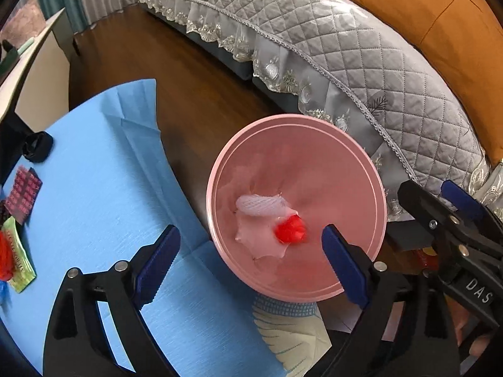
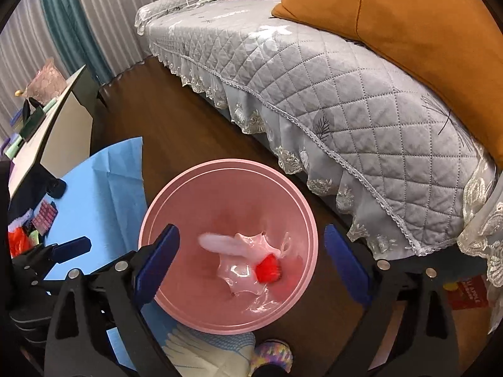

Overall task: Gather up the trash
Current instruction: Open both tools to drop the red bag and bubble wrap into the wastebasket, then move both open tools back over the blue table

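A pink bin (image 1: 355, 163) stands on the floor beside the blue-covered table; it also shows in the right wrist view (image 2: 188, 194). Inside lie a white foam net (image 1: 261, 204), a red crumpled piece (image 1: 290, 229) and a clear plastic liner. In the right wrist view the white net (image 2: 217, 242) looks blurred, beside the red piece (image 2: 267, 269). My left gripper (image 1: 248, 267) is open and empty above the bin's near rim. My right gripper (image 2: 250, 267) is open and empty over the bin; it also shows at the right in the left wrist view (image 1: 452, 207).
The blue table cover (image 1: 94, 169) holds more trash at its left edge: a pink blister pack (image 1: 23, 193), a green wrapper (image 1: 19, 257), a black object (image 1: 37, 146). A grey quilted sofa (image 1: 345, 47) with orange cushions (image 1: 440, 31) stands behind the bin. A slipper (image 2: 273, 355) lies near the bin.
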